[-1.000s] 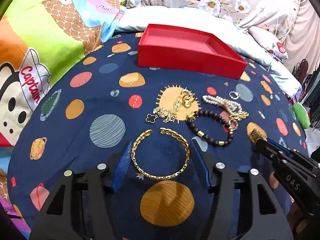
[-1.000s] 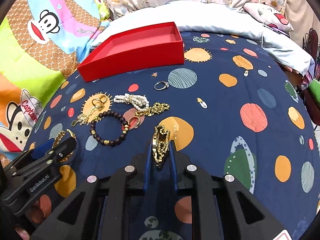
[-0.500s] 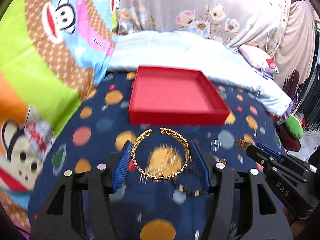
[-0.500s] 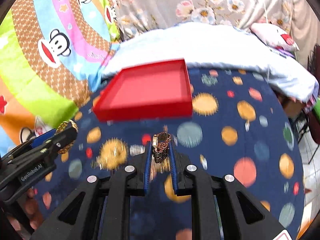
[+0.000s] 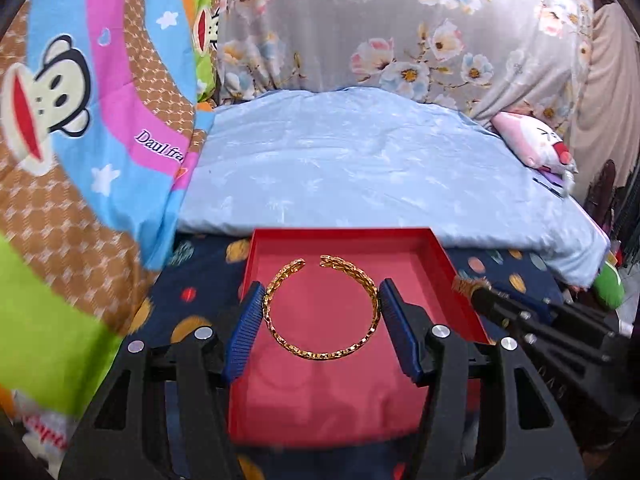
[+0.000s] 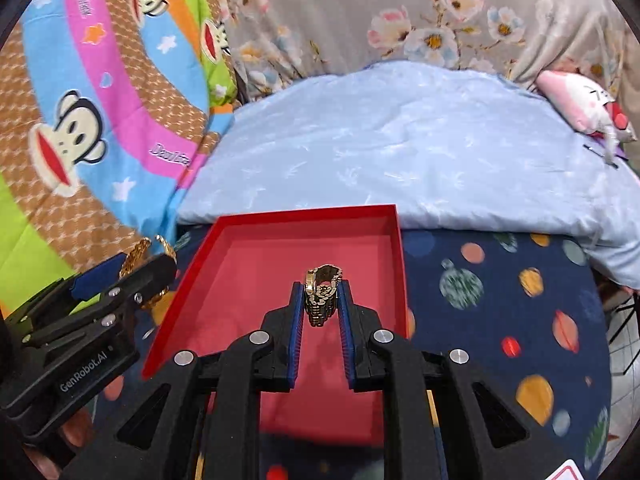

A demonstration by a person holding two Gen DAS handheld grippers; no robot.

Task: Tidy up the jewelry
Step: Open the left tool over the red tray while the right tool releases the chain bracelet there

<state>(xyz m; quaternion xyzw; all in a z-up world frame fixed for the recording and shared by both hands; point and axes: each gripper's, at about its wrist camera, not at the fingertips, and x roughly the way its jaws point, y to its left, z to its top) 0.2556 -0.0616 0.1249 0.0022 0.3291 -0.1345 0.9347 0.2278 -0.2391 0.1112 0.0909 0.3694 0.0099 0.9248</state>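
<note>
A gold open bangle (image 5: 320, 312) lies flat between the blue pads of my left gripper (image 5: 320, 300), which is shut on it. It hangs over the red tray (image 5: 448, 264). In the right wrist view my right gripper (image 6: 320, 300) is shut on a folded gold link bracelet (image 6: 321, 296), also above the red tray (image 6: 304, 214). The tray's floor shows nothing lying on it. My left gripper (image 6: 124, 272) appears at the tray's left side with the bangle (image 6: 136, 256). My right gripper (image 5: 468, 288) enters the left wrist view from the right, beside the tray's right wall.
The tray sits on a dark blue cloth with planet prints (image 6: 500, 320). Behind it lie a pale blue quilt (image 5: 360, 168), a cartoon monkey blanket (image 5: 80, 120), a floral curtain (image 5: 400, 20) and a pink plush toy (image 5: 536, 144). The other jewelry is out of view.
Both grippers have lifted off the cloth and travelled forward with their gold pieces, from over the scattered jewelry to above the red tray. The remaining jewelry has dropped out of sight.
</note>
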